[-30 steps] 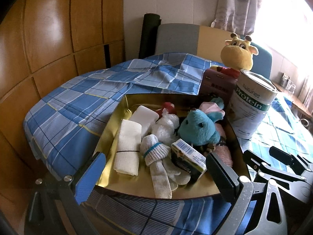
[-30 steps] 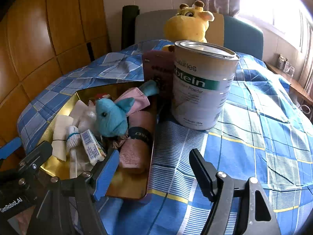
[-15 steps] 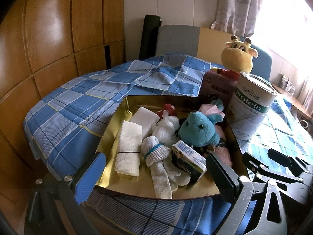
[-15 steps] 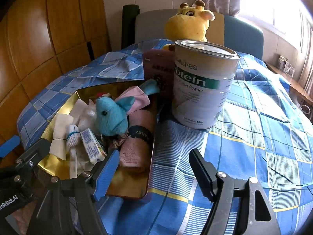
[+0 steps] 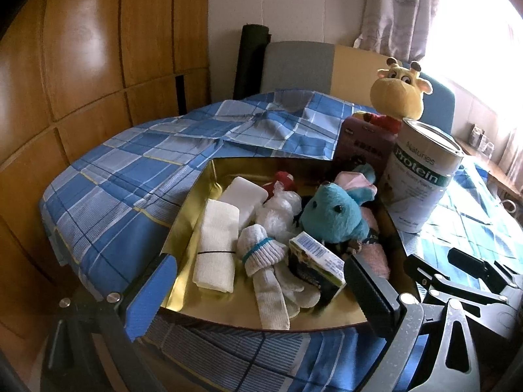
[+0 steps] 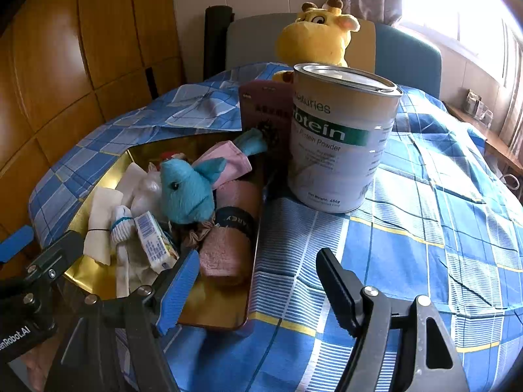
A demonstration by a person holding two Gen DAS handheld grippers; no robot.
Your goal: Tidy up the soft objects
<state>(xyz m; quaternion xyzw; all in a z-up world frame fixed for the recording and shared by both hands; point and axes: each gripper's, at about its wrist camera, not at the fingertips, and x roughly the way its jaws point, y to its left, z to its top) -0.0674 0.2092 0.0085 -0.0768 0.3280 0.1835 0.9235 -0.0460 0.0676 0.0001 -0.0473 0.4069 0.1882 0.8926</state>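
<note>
A gold tray (image 5: 196, 202) sits at the table's near edge on a blue checked cloth (image 5: 130, 176), packed with soft goods — a blue plush toy (image 5: 333, 212), a folded white cloth (image 5: 217, 245), a banded white sock (image 5: 261, 254), a rolled pink towel (image 6: 232, 238) and a small carton (image 5: 315, 261). The left gripper (image 5: 258, 294) hovers at the tray's near rim and the right gripper (image 6: 258, 287) at its right corner — both spread wide, holding nothing. A protein tin (image 6: 340, 137) and yellow giraffe toy (image 6: 313, 39) stand beyond.
</note>
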